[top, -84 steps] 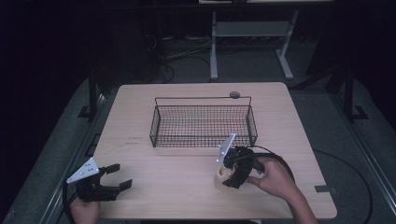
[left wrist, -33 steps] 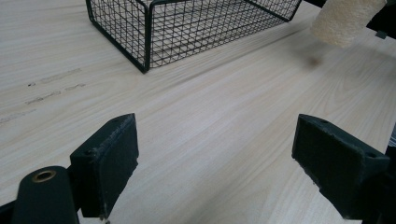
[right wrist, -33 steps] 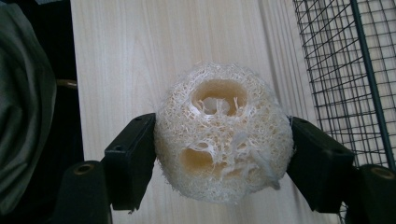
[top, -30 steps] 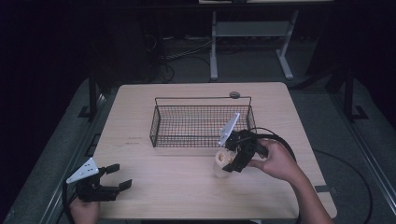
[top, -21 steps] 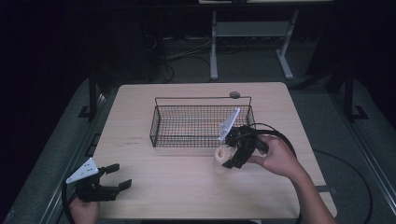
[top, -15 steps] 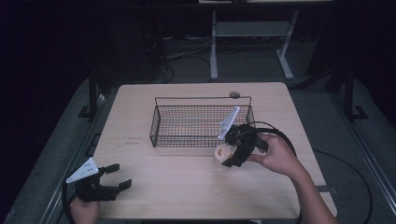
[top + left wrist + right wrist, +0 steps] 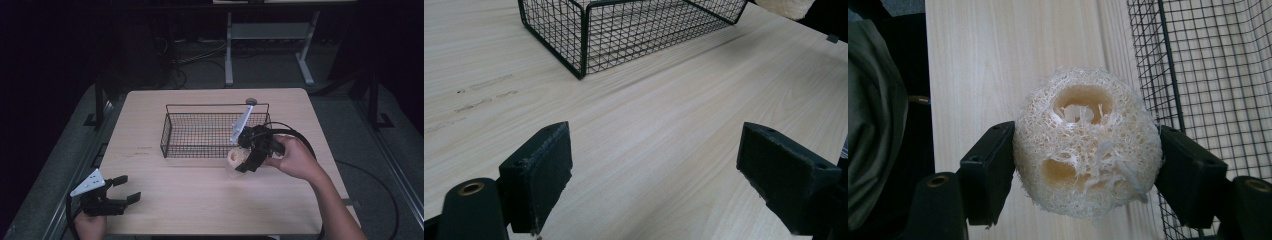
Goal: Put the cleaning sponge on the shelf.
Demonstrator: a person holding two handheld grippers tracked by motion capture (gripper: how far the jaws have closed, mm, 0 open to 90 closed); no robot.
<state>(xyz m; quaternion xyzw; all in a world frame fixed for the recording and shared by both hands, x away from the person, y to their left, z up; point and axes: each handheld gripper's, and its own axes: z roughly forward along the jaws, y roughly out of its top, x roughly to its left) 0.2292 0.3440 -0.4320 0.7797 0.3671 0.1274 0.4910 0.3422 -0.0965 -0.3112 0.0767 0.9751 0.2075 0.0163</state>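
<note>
Right hand-held gripper (image 7: pixel 240 161) is clamped on a pale, round, fibrous loofah sponge (image 7: pixel 1087 145), its two black jaws pressing the sponge's sides, so the sponge hangs above the light wooden surface (image 7: pixel 200 200) rather than resting on it. Going from the biggest thing down: the surface carries a black rectangular wire-mesh basket (image 7: pixel 172 129) near its middle, with its long axis running across the surface from left to right, and the basket looks empty. In the high view the sponge sits just outside the basket's near right corner, close beside the mesh wall. In the right gripper view the basket wall (image 7: pixel 1168 75) stands right next to the sponge, off to one side of the jaws. So the relation that matters is a short one: the basket's open top lies beyond and to the left of the held sponge, and I judge the sponge must clear the rim before it can go in. Left hand-held gripper (image 7: pixel 131 189), far off at the near left corner, has its jaws spread wide with nothing between them; the right hand is plainly the nearer one.
</note>
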